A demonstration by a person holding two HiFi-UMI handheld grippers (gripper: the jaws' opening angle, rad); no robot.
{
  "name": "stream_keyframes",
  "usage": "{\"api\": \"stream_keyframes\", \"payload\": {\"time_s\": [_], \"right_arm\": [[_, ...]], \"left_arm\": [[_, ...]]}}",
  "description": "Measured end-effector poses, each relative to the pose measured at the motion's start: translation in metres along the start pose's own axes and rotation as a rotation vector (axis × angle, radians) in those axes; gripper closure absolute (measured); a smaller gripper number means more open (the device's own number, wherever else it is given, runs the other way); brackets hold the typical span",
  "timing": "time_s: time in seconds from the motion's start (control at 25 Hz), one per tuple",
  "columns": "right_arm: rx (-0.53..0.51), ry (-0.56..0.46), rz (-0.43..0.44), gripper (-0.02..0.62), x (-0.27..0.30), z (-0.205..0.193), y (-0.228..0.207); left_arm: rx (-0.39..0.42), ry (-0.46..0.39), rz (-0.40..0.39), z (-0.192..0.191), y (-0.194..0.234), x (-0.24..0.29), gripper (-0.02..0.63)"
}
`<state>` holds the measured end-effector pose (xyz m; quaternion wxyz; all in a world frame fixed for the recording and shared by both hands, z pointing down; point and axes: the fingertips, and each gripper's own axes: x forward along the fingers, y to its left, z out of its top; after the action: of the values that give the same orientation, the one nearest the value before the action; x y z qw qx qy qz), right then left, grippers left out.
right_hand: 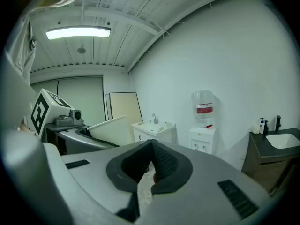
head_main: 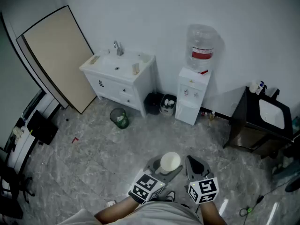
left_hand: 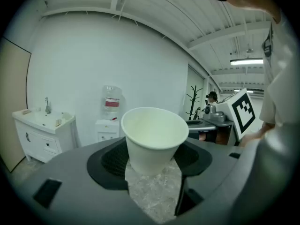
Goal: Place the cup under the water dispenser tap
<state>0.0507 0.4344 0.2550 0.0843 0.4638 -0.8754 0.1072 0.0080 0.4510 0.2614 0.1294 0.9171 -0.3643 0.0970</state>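
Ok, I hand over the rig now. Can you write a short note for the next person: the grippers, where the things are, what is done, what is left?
Left gripper: shut on the white paper cup, which is upright and looks empty.
Right gripper: shut, nothing between its jaws.
Water dispenser: far ahead of both grippers; the cup is nowhere near its tap.
Done: cup picked up.
Left: walk to the dispenser, set the cup under the tap, release.
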Motion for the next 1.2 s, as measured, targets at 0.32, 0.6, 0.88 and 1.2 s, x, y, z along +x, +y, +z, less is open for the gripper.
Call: {"api": "stream_keyframes", "payload": {"time_s": [0.32, 0.6, 0.88, 1.2], "right_arm": [[0.042, -0.018, 0.019, 0.579, -0.006, -0.001, 0.0], [0.061, -0.047, 0.031, 0.578, -0.014, 0.0, -0.007], [0.064, -0.05, 0.042, 0.578, -0.019, -0.003, -0.026], [0.074, -0.054, 0.033, 0.578, -0.004, 0.005, -0.046]], "left_arm": [[-0.003, 0.002, 0.002, -0.003, -0.006, 0.0, 0.316], [0.003, 0.009, 0.011, -0.005, -0.011, 0.008, 0.316], [0.011, 0.006, 0.031, -0.002, -0.012, 0.026, 0.316], [0.02, 0.007, 0.028, 0.01, 0.003, 0.048, 0.316]]}}
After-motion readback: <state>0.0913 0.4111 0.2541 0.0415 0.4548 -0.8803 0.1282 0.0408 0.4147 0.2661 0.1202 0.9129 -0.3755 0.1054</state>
